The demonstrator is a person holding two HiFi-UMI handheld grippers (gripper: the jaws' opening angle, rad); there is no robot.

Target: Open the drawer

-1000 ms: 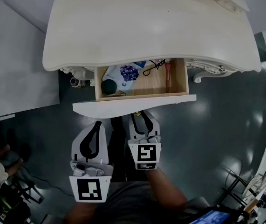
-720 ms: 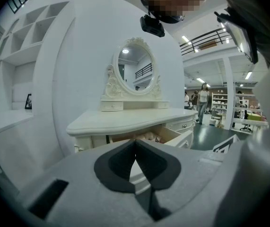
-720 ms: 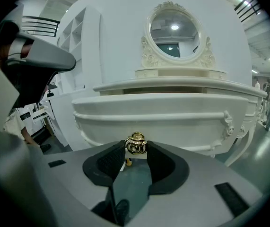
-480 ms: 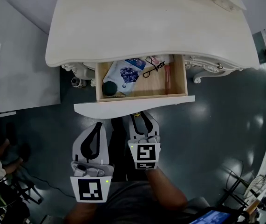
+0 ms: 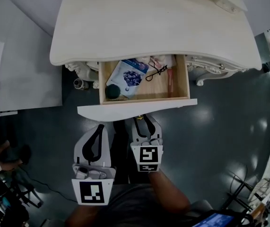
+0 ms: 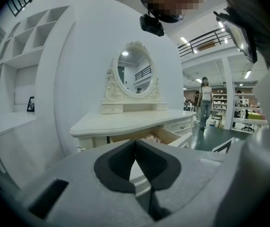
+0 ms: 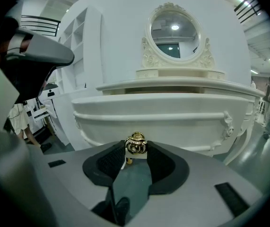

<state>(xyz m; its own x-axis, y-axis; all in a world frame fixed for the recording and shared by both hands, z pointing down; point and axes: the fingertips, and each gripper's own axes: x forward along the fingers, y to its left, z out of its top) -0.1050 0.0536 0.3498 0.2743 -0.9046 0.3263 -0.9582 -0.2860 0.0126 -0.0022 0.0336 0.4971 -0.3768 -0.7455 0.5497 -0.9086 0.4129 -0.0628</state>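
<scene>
Both arms reach forward and down, side by side. The left tool [image 5: 98, 128] sits further back, jaws pressed together at the tips with nothing between them. The right tool [image 5: 143, 119] is just beside it and further forward, jaws clamped on the gold knob [image 7: 135, 144]. The right forearm [image 5: 169, 198] runs back to the frame bottom.

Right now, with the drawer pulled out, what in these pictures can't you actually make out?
1. Back of the drawer: head view, covered by the overhanging tabletop.
2. Drawer contents: right gripper view, blocked by the drawer front; left gripper view, mostly behind the left gripper itself.
3. Dark round item in the drawer: head view, too small to identify.
</scene>
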